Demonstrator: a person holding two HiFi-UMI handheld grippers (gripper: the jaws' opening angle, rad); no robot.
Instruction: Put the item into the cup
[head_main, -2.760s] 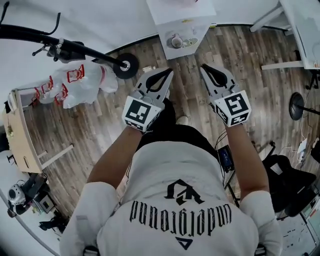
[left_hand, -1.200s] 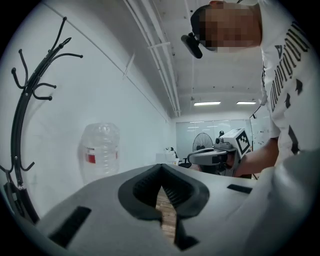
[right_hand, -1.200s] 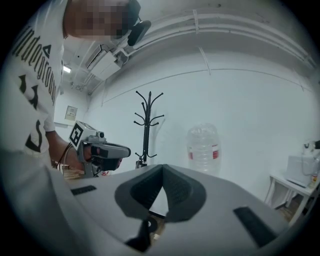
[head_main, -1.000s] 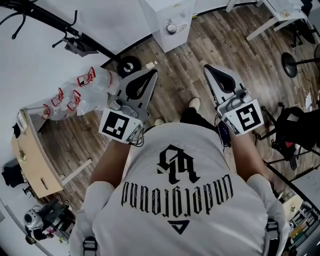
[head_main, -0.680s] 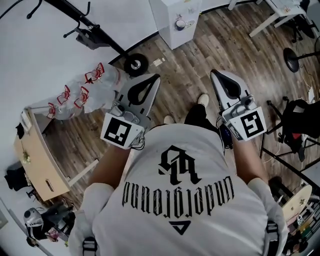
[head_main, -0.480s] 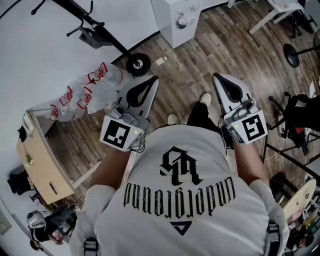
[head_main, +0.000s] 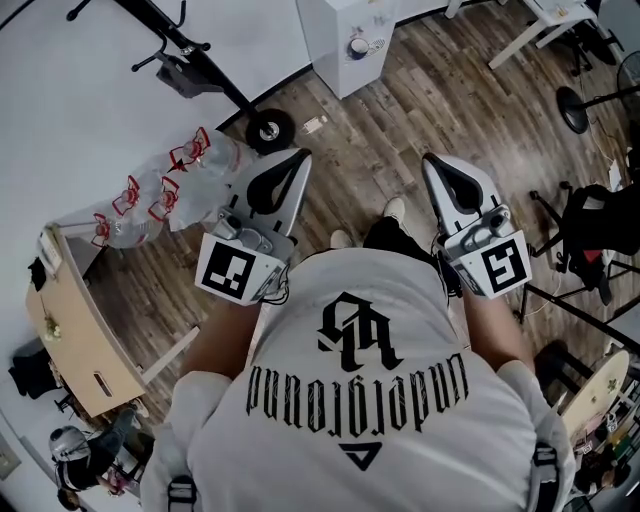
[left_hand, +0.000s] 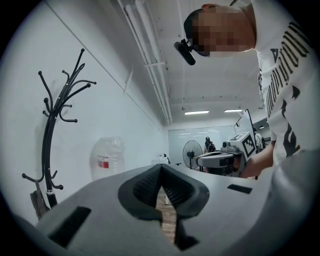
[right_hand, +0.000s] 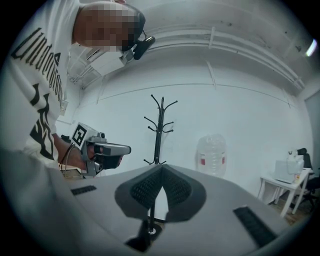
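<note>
No cup and no item shows in any view. In the head view I hold both grippers out in front of my chest, above a wooden floor. My left gripper (head_main: 301, 156) is shut, its dark pads meeting at the tip with nothing between them (left_hand: 161, 168). My right gripper (head_main: 431, 159) is shut and empty too, its tip closed (right_hand: 161, 168). Each gripper view shows the other gripper level beside it: the right gripper (left_hand: 222, 159) and the left gripper (right_hand: 111, 149).
A black coat rack (right_hand: 159, 131) stands by the white wall, its wheeled base (head_main: 268, 128) on the floor. Big water bottles (head_main: 165, 190) lie to the left, near a wooden cabinet (head_main: 70, 330). A white unit (head_main: 350, 40) is ahead, with stands and a black chair (head_main: 590, 225) at right.
The floor scene has shifted and turned under me, with the bottles and cabinet now further into view. Both grippers stay shut and side by side in front of my chest.
</note>
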